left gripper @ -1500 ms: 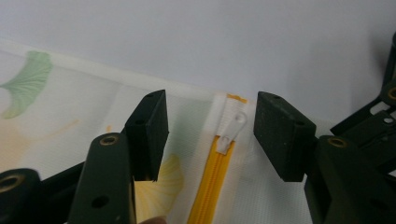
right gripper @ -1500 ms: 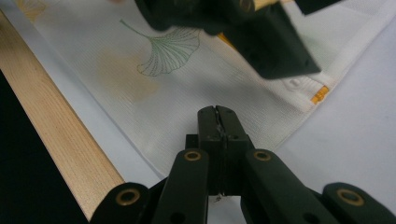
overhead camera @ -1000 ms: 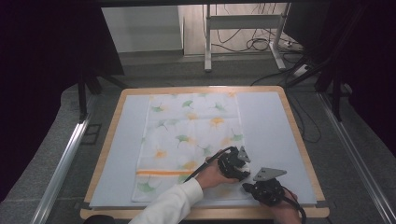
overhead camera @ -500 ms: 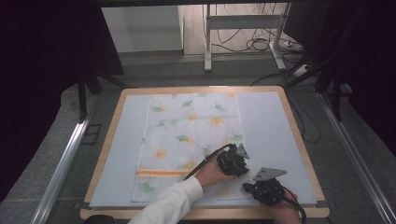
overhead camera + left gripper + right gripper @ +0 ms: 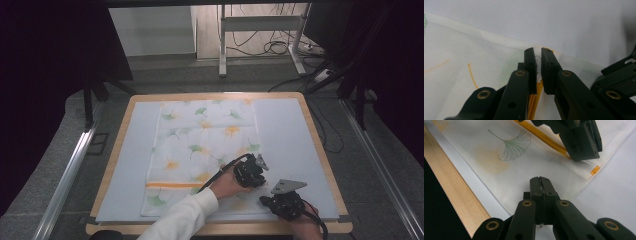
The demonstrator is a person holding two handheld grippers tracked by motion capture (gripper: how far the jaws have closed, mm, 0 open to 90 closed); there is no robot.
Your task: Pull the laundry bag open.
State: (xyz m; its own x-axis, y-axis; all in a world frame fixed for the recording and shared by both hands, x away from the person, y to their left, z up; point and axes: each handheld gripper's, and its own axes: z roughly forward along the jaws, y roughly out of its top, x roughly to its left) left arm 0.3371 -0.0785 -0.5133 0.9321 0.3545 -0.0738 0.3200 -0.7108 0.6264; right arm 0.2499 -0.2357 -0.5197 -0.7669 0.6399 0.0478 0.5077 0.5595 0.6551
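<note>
A white cloth [image 5: 200, 145] printed with green and orange ginkgo leaves lies flat on the pale mat [image 5: 290, 135]. An orange stripe [image 5: 170, 185] crosses it near the front. My left gripper [image 5: 259, 180], held by a hand in a white sleeve, sits at the cloth's right edge where the stripe ends. In the left gripper view its jaws [image 5: 538, 56] pinch a small raised fold of cloth [image 5: 474, 55]. My right gripper [image 5: 266, 201] rests at the near right corner. Its jaws [image 5: 540, 180] are pressed together over the cloth's corner [image 5: 511, 152], with the left gripper [image 5: 580, 142] just beyond.
A wooden frame [image 5: 220, 229] borders the mat, and its near rail [image 5: 454, 197] runs close beside my right gripper. Bare mat lies to the right of the cloth. Beyond the table, cables and a metal stand [image 5: 260, 30] are on the floor.
Almost nothing differs. The left gripper has shifted a touch to the left along the cloth's right edge. The right gripper stays where it was.
</note>
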